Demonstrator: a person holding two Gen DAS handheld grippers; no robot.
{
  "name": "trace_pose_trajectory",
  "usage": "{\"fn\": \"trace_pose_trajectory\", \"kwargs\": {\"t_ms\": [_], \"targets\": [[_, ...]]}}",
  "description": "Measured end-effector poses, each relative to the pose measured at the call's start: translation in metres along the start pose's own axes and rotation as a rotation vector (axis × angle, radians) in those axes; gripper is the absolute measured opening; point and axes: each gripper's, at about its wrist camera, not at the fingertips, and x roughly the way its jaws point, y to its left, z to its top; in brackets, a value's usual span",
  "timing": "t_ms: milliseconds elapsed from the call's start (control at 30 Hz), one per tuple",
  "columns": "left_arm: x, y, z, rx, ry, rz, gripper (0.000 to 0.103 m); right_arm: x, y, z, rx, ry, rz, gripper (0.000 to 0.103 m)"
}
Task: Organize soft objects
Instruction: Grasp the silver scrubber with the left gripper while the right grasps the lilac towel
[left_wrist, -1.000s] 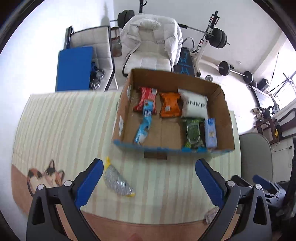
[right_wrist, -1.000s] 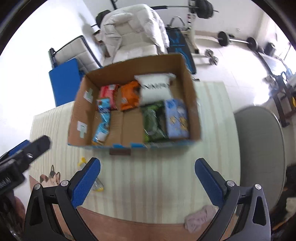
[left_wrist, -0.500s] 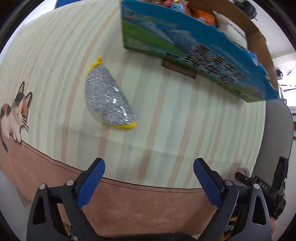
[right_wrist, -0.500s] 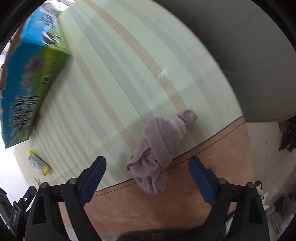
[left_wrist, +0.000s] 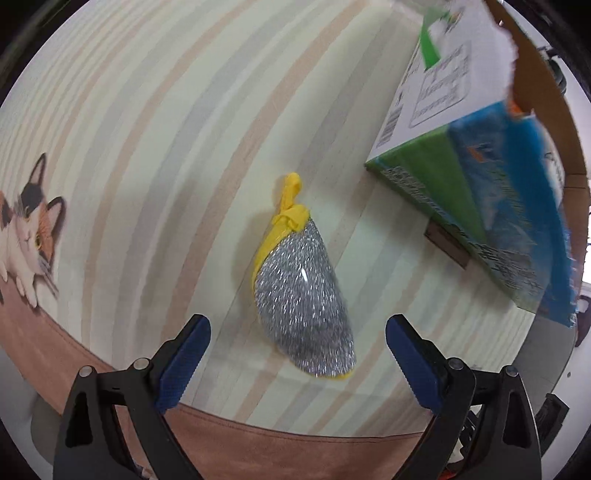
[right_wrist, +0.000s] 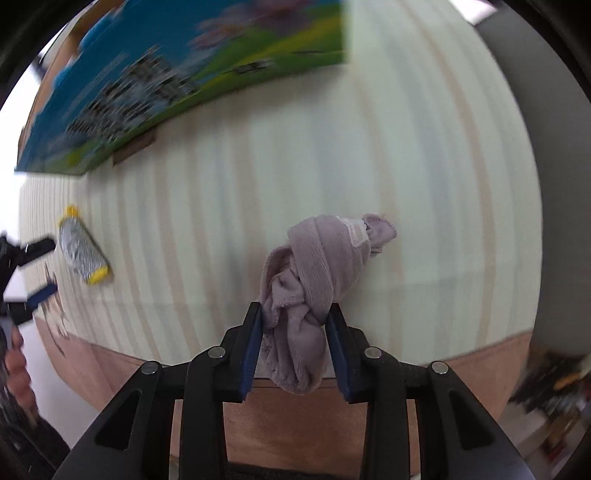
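A silver mesh scrubber with yellow trim (left_wrist: 301, 295) lies on the striped tablecloth. My left gripper (left_wrist: 298, 334) is open, its blue fingers either side of the scrubber's near end, low over the table. The scrubber also shows in the right wrist view (right_wrist: 82, 251), with the left gripper (right_wrist: 35, 269) beside it. A knotted mauve cloth (right_wrist: 317, 277) lies near the table's front edge. My right gripper (right_wrist: 295, 325) is shut on the cloth's near end.
The cardboard box with a blue and green printed side (left_wrist: 491, 206) stands on the table to the right of the scrubber; it also shows in the right wrist view (right_wrist: 177, 85). A cat picture (left_wrist: 29, 229) marks the tablecloth's left. A grey chair (right_wrist: 532, 110) stands right of the table.
Both grippers dropped from high over the box toward the table. The left closed in around the scrubber, staying open. The right moved onto the mauve cloth and shut on it.
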Motion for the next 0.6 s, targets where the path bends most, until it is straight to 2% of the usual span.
{"fn": "trace_pose_trajectory", "kwargs": {"t_ms": [33,67,100,200,333,500,600], "targets": [[0.007,-0.001,0.004,0.003,0.012,0.001,0.094,0.004,0.009,0.003,-0.027,0.011,-0.01,0.037],[0.012,-0.003,0.006,0.012,0.019,0.01,0.085,0.008,0.019,0.006,-0.044,0.017,-0.02,0.037],[0.02,-0.006,0.007,0.031,0.033,0.038,0.063,0.011,0.024,0.009,-0.056,0.023,-0.028,0.037],[0.02,-0.016,0.002,0.106,0.01,0.088,0.051,0.015,0.033,0.012,-0.082,0.033,-0.057,0.037],[0.024,-0.032,-0.018,0.163,0.004,0.123,0.05,0.019,0.042,0.016,-0.098,0.034,-0.075,0.037],[0.035,-0.074,-0.066,0.334,-0.028,0.208,0.05,0.025,0.037,0.021,-0.09,0.06,-0.077,0.041],[0.044,-0.095,-0.088,0.409,-0.021,0.225,0.05,0.036,0.043,0.019,-0.085,0.073,-0.057,0.041]]}}
